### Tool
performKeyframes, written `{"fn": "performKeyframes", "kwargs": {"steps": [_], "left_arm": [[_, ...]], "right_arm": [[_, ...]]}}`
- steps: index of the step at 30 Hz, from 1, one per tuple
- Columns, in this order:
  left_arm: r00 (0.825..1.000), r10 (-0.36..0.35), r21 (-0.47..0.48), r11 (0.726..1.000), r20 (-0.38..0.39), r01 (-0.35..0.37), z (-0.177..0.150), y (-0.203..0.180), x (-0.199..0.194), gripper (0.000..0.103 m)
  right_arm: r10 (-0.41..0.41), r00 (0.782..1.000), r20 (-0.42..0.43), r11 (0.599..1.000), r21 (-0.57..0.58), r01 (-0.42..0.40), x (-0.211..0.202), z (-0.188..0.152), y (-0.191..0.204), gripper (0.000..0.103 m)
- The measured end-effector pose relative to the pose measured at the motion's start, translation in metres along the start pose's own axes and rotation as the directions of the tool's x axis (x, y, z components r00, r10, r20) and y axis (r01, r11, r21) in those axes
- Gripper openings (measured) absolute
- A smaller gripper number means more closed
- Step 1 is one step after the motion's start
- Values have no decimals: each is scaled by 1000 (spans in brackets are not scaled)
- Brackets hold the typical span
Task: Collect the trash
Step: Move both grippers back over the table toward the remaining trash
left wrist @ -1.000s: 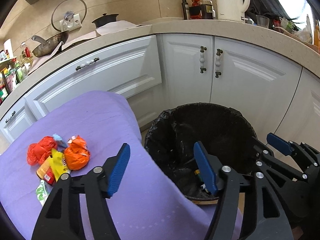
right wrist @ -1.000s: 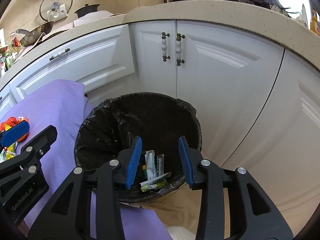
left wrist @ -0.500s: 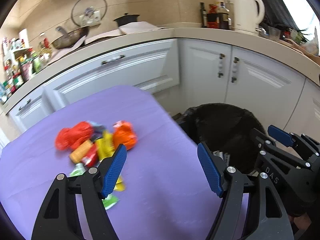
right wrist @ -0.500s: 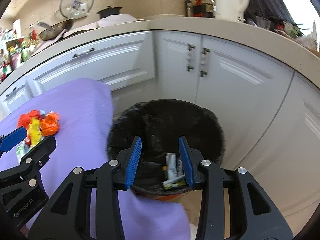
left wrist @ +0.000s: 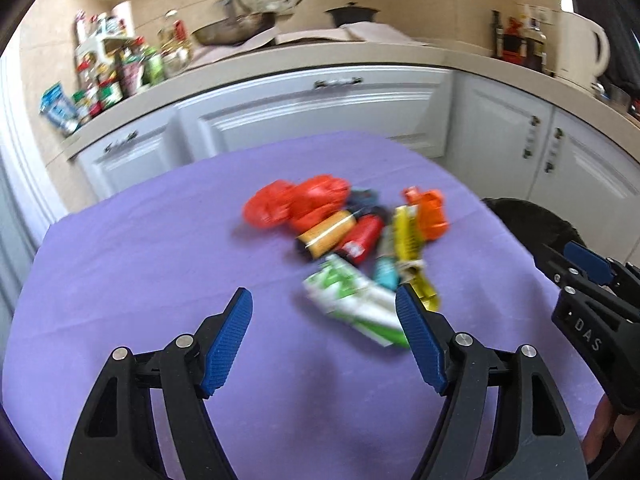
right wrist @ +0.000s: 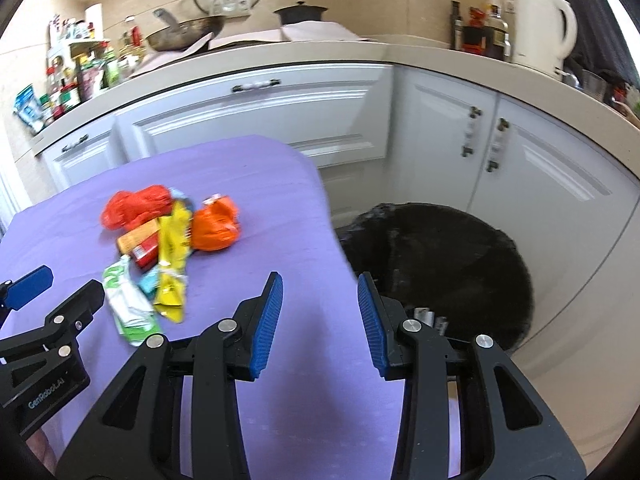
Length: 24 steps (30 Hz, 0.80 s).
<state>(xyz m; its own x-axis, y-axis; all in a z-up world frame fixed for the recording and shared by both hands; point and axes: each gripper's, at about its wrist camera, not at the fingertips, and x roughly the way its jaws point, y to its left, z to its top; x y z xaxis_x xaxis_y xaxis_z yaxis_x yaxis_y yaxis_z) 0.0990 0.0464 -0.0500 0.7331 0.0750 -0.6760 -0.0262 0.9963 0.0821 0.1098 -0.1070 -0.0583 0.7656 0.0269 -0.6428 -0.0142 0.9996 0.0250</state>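
Where cloth [right wrist: 280,184] ends, bin [right wrist: 460,248] beside.

Two orange bags [right wrist: 214,228], one yellow wrapper [right wrist: 173,240], one bin [right wrist: 448,264].

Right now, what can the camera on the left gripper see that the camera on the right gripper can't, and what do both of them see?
Only the left view shows the person's fingers under the right gripper, at the frame's edge.

Only the right view shows inside the black-lined trash bin, where a few discarded wrappers lie.

Both show the purple tablecloth with its pile of colourful snack wrappers, the white kitchen cabinets, the white electric kettle, and both grippers open and empty.
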Motion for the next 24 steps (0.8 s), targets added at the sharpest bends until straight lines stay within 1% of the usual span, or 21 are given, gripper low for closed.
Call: {"fn": "performKeyframes", "kwargs": {"steps": [3, 6, 12, 15, 19, 22, 24], "left_arm": [[1000, -3, -20, 1000, -12, 2, -2, 7, 1, 72], [1000, -19, -23, 1000, -10, 19, -3, 6, 0, 72], [997, -73, -22, 997, -26, 73, -3, -11, 5, 76], [997, -66, -4, 998, -36, 66, -6, -20, 13, 78], [996, -46, 26, 998, -75, 48, -11, -26, 23, 78], [992, -55, 10, 998, -115, 56, -15, -17, 28, 79], [991, -57, -14, 998, -123, 56, -18, -7, 29, 79]], "right_arm": [[9, 1000, -8, 1000, -11, -9, 1, -3, 6, 38], [6, 1000, -15, 1000, -11, -6, 2, -5, 5, 38], [-13, 1000, -23, 1000, 16, 14, 4, -6, -10, 38], [-19, 999, -29, 999, 25, 19, 6, -8, -16, 38], [-15, 999, -36, 999, 37, 17, 9, -9, -20, 38], [-9, 999, -37, 999, 35, 11, 10, -9, -19, 38], [-5, 999, -37, 999, 32, 6, 10, -9, -17, 38]]}}
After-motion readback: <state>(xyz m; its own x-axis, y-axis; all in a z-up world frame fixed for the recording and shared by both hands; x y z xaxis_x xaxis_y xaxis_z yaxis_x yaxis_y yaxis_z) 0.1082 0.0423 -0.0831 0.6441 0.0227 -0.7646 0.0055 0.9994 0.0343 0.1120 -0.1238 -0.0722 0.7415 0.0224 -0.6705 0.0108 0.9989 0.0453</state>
